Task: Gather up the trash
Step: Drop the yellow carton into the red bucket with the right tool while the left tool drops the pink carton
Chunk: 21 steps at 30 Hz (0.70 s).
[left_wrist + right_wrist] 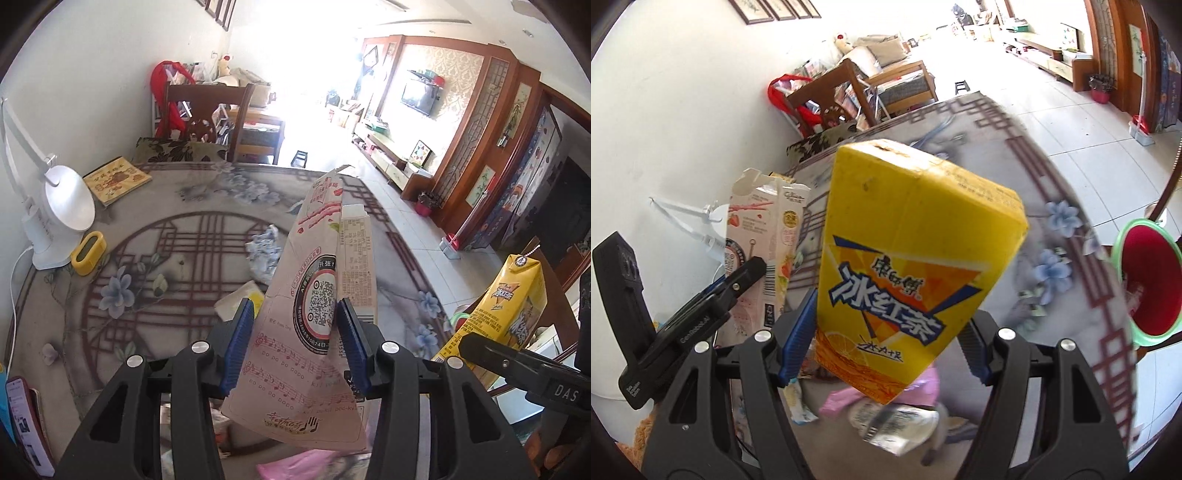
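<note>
My left gripper [295,332] is shut on a flattened pink snack box [306,325] and holds it above the table. The box also shows at the left of the right wrist view [761,236]. My right gripper [886,339] is shut on a yellow iced-tea carton [908,266], held in the air over the table's right side. That carton shows at the right of the left wrist view [506,310]. A red bin with a green rim [1148,288] stands beside the table at the right. Crumpled wrappers [264,251] and a white-yellow scrap [240,299] lie on the table.
The table carries a floral cloth [147,258], a white desk lamp [55,206], a yellow holder [88,253], a booklet [116,179] and a phone [26,424]. Pink and clear plastic wrappers [886,410] lie near the front edge. A wooden chair [207,118] stands behind the table.
</note>
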Available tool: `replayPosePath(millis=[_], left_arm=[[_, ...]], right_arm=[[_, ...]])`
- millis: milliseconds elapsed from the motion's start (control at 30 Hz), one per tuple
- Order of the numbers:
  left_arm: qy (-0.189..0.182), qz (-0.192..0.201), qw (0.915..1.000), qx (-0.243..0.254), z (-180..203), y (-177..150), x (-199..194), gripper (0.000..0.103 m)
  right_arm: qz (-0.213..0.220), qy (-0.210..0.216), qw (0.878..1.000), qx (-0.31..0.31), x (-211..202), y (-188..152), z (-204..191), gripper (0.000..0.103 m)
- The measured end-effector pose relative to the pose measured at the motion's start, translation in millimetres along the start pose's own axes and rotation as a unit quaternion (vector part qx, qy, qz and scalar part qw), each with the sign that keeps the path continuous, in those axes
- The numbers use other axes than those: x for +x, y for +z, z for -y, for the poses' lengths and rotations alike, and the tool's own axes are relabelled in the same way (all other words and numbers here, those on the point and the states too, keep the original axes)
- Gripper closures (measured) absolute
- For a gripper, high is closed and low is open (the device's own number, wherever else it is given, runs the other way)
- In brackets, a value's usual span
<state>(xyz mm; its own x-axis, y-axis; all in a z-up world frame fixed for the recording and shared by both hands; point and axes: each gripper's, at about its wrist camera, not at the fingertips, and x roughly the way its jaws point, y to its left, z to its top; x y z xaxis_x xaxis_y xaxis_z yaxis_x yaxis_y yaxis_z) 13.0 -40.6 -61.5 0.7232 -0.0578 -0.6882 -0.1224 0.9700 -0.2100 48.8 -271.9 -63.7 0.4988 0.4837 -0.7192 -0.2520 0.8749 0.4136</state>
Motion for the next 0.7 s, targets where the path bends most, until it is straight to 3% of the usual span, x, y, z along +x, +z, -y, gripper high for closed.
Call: replayPosePath(millis=[400, 567, 700], left_arm=[[-0.014, 0.007, 0.9995, 0.026, 80.4, -6.3, 0.2, 0.059], [-0.025, -0.005, 0.9986, 0.047, 119.6, -13.2, 10.5, 0.059], [-0.037, -0.017, 0.9974, 0.06, 148.3, -20.9, 19.8, 0.059]], right_arm=[[0.027, -0.032, 0.999, 0.013, -46.9, 7.0, 79.5, 0.035], [0.038, -0.073, 0.996, 0.04, -63.0, 6.8, 133.5, 0.035], [0.038, -0.132, 0.988, 0.074, -72.9, 3.5, 192.8, 0.035]])
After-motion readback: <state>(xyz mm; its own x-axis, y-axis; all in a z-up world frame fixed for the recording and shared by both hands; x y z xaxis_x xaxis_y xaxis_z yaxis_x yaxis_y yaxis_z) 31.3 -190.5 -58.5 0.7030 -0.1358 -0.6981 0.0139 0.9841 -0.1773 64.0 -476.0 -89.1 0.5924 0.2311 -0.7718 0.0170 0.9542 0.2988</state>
